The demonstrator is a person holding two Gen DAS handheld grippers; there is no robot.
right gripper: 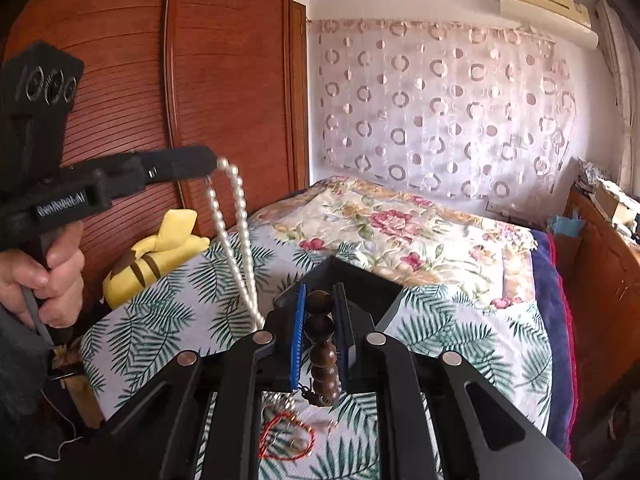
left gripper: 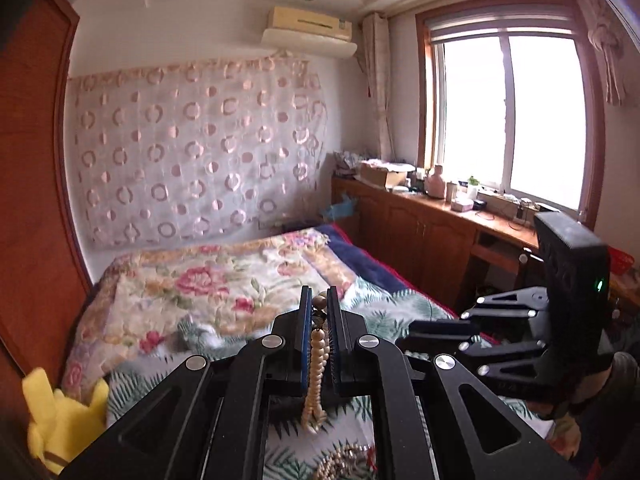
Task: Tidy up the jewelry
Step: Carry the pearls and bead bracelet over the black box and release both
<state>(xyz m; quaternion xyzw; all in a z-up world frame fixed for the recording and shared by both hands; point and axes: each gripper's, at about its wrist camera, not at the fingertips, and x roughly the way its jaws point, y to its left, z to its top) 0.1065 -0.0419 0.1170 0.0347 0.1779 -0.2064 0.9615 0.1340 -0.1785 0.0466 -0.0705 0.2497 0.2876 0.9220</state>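
My left gripper [left gripper: 319, 300] is shut on a white pearl necklace [left gripper: 316, 364] that hangs down between its fingers. In the right wrist view the left gripper [right gripper: 214, 164] holds that necklace [right gripper: 236, 232] up above the bed at the left. My right gripper [right gripper: 320, 296] is shut on a dark brown wooden bead bracelet [right gripper: 322, 348]. In the left wrist view the right gripper [left gripper: 416, 336] sits at the right, its jaws hidden. A pile of pearls and chains [left gripper: 344, 464] lies on the bed below. A red string loop [right gripper: 286, 438] lies under the right gripper.
A bed with a fern-print sheet [right gripper: 480, 344] and floral quilt [left gripper: 208, 280] fills the middle. A yellow plush toy [right gripper: 156, 256] lies at its left edge by the wooden wardrobe [right gripper: 224, 80]. A cluttered wooden counter [left gripper: 440, 208] runs under the window.
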